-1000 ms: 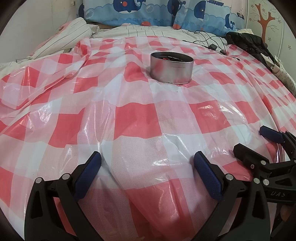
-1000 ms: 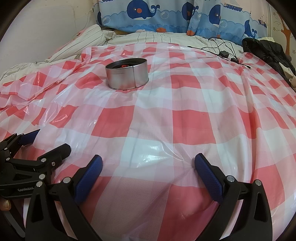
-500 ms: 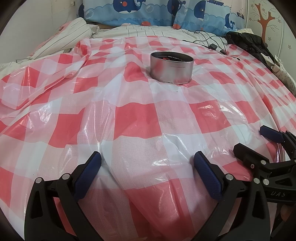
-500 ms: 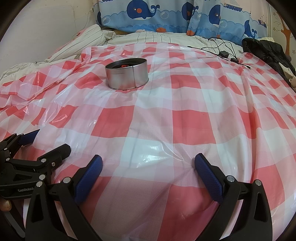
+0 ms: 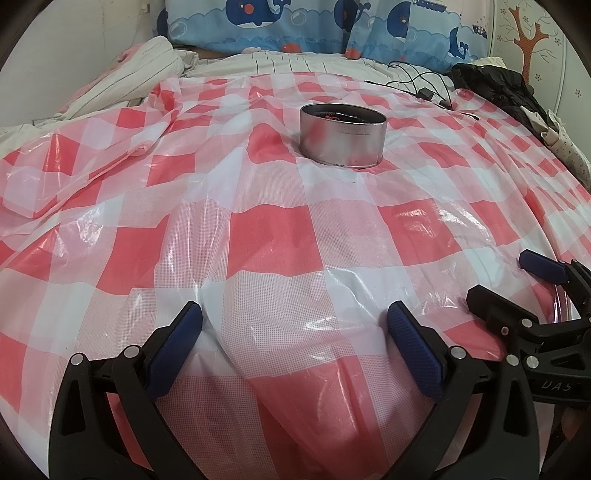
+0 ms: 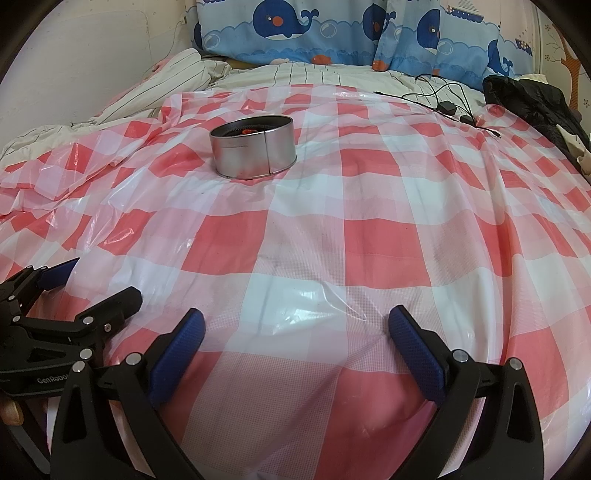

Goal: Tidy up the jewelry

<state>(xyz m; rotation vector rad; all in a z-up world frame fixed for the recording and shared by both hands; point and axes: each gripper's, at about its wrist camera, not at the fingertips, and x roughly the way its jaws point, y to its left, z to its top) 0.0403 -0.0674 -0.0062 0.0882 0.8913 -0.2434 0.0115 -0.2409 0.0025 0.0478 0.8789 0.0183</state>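
A round silver tin (image 5: 342,140) stands upright on the red-and-white checked plastic sheet (image 5: 280,229), far ahead of both grippers; in the right wrist view the tin (image 6: 253,151) shows a dark inside with something small and red in it. My left gripper (image 5: 293,336) is open and holds nothing, low over the sheet's near part. Beside it, my right gripper (image 6: 295,338) is open and holds nothing too. Each gripper shows at the edge of the other's view: the right gripper (image 5: 517,280) and the left gripper (image 6: 88,284).
Whale-print pillows (image 5: 314,22) line the far end of the bed. A striped cover (image 6: 177,85) lies bunched at the back left. Black cables with a small adapter (image 6: 448,107) and a dark garment (image 6: 535,103) sit at the back right.
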